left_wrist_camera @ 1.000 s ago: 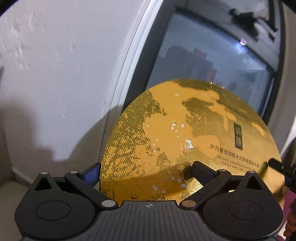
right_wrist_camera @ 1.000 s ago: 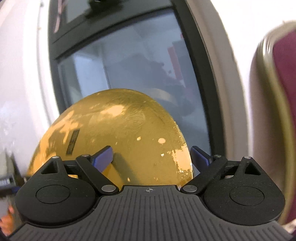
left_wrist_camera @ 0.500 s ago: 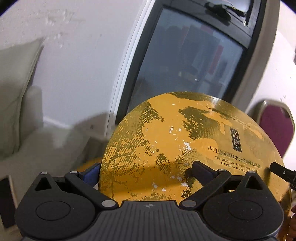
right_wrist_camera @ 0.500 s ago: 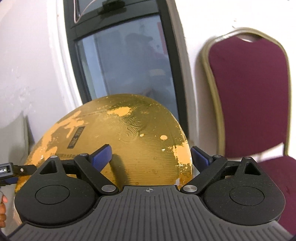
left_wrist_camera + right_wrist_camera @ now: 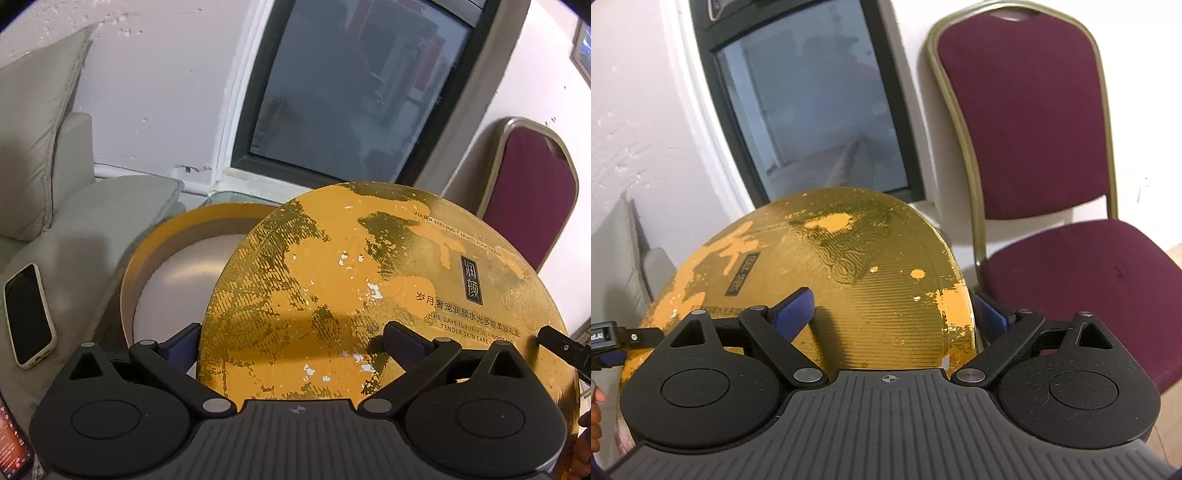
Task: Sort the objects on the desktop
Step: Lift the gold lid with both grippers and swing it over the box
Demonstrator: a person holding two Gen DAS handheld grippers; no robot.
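pinching the round gold lid (image 5: 369,288) at opposite rims, i am holding it tilted in the air, my left gripper (image 5: 291,343) and right gripper (image 5: 892,310) each closed on an edge. the open box base (image 5: 166,266) is sitting behind it. uneven pull could be slipping the thin rim free.

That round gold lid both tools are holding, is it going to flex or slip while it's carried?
The round gold lid looks like stiff board: it stays flat though gripped only at opposite edges by the left tool and right tool. Its foil face looks glossy, so it may slip. It seems wide and thin, so probably light, yet prone to tilting.
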